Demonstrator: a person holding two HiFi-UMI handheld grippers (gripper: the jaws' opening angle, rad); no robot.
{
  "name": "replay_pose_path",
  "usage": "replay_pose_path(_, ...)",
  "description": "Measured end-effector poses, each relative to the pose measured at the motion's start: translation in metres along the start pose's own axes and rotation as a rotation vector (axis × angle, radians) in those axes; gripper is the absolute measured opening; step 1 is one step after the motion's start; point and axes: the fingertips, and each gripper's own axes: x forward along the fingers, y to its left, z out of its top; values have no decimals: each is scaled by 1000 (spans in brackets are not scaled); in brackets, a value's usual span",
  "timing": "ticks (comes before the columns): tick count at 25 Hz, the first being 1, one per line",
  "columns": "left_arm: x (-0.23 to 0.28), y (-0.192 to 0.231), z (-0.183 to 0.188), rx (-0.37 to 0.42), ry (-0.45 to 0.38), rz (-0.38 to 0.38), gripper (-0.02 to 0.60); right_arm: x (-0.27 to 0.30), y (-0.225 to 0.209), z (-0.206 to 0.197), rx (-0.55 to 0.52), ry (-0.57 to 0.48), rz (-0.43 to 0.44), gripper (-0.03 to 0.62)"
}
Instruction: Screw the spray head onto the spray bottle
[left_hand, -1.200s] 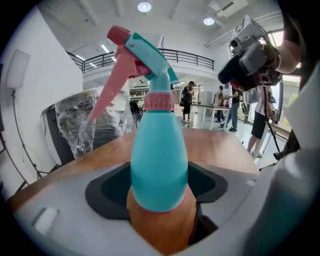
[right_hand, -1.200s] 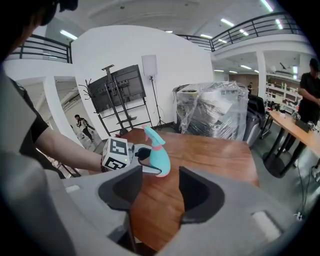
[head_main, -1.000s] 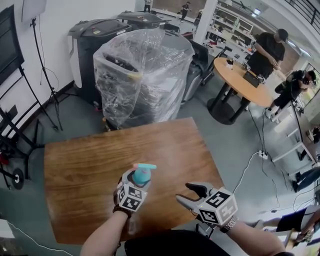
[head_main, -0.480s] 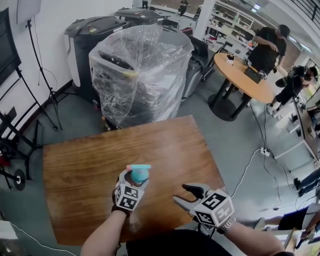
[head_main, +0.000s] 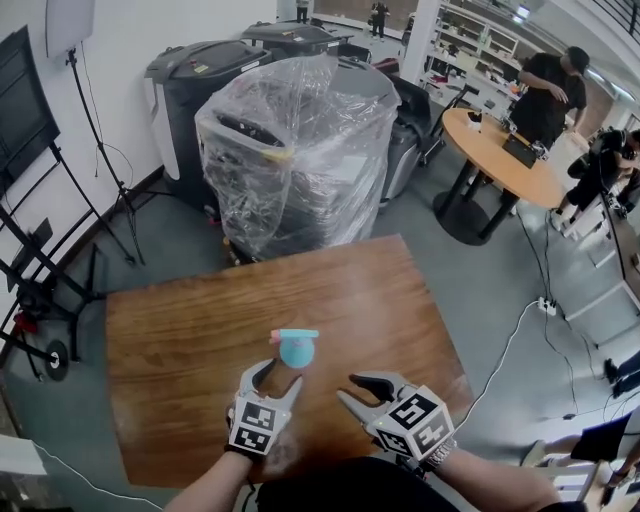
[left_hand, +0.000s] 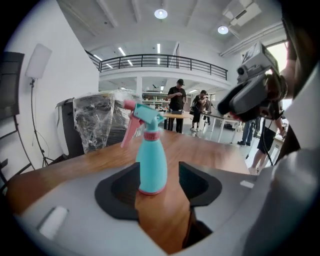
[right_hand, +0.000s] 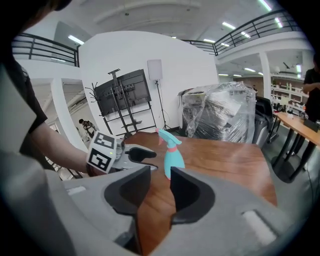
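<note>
A teal spray bottle (head_main: 295, 349) with a pink collar and trigger stands upright on the wooden table (head_main: 180, 340), its spray head on top. My left gripper (head_main: 280, 378) sits just behind it, open. In the left gripper view the bottle (left_hand: 151, 160) rises just past the fingertips of the left gripper (left_hand: 159, 182), and neither pad touches it. Those jaws have just been closing with nothing pressed between them. My right gripper (head_main: 358, 392) hangs to the bottle's right, apart from it. The right gripper (right_hand: 160, 187) is open and narrowed, its jaws just closed further on nothing; the bottle (right_hand: 172, 156) and left gripper (right_hand: 142, 157) lie beyond.
A plastic-wrapped machine (head_main: 290, 150) stands past the table's far edge. A round table (head_main: 505, 160) with people around it is at the back right. Stands and a screen (head_main: 25, 110) line the left wall. Cables run over the floor at the right.
The left gripper let go of the bottle and drew back toward me; the bottle now stands free on the table. The right gripper shifted slightly left, its jaws narrower.
</note>
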Motion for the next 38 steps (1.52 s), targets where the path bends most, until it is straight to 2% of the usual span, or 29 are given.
replay_pose_path(3, -29, -12, 14, -50, -23, -2, 139, 10, 12, 5, -23, -41, -1, 23)
replay_pose_path(6, -48, -22, 28, -116, -43, -18, 20, 18, 21, 12, -37, -76, 1, -8)
replay_pose_path(11, -67, -29, 53, -194, -84, -63, 14, 30, 38, 21, -62, -119, 17, -8)
replay_pose_path(18, -74, -31, 65, -194, -89, -73, 14, 38, 48, 33, -67, -166, 18, -9)
replay_pose_path(38, -72, -37, 69, -212, -81, -73, 14, 32, 48, 28, -69, -161, 0, -9)
